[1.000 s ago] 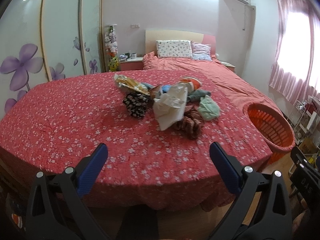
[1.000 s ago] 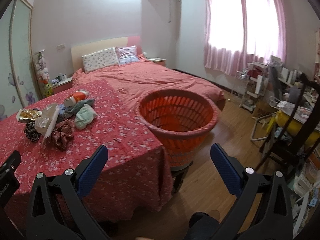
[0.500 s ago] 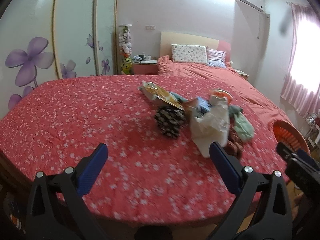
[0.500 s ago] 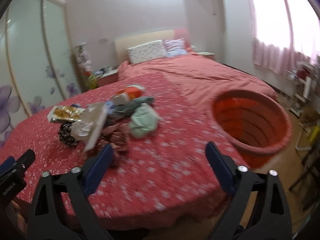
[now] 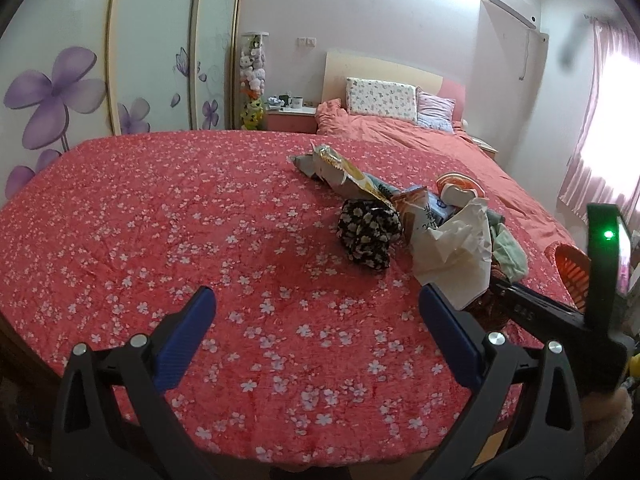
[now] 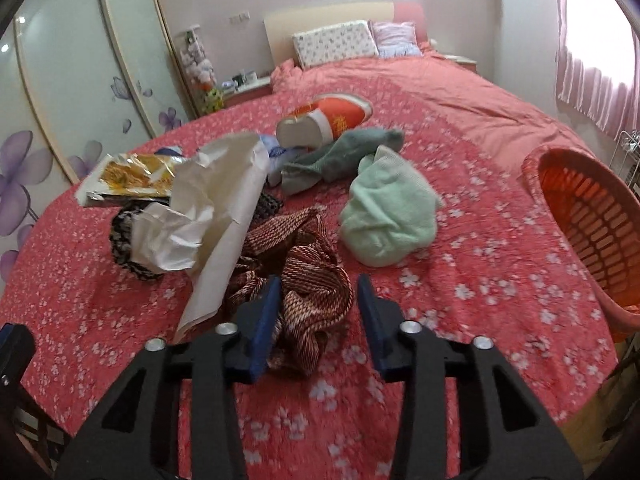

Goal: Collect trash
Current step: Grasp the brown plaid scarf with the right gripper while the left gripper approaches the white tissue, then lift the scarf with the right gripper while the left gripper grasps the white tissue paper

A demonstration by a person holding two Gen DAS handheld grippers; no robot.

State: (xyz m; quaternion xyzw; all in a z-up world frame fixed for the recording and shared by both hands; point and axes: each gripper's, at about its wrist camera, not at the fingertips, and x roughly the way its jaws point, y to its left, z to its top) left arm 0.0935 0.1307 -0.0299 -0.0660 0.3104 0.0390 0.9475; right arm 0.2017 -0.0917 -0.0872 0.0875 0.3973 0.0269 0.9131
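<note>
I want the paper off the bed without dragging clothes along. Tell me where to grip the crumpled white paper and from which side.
Grip the crumpled white paper at its bunched wad, coming from the left gripper's side. Probably safest: that end bulges above the bedspread, while the flat end lies against the brown woven cloth, where the right gripper is closing.

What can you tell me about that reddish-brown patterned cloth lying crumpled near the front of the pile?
The maroon patterned cloth is soft woven fabric, bunched in loose folds on the red floral bedspread. Crumpled white paper overlaps its left side. The right gripper is closing around its near edge, cloth between the blue pads.
</note>
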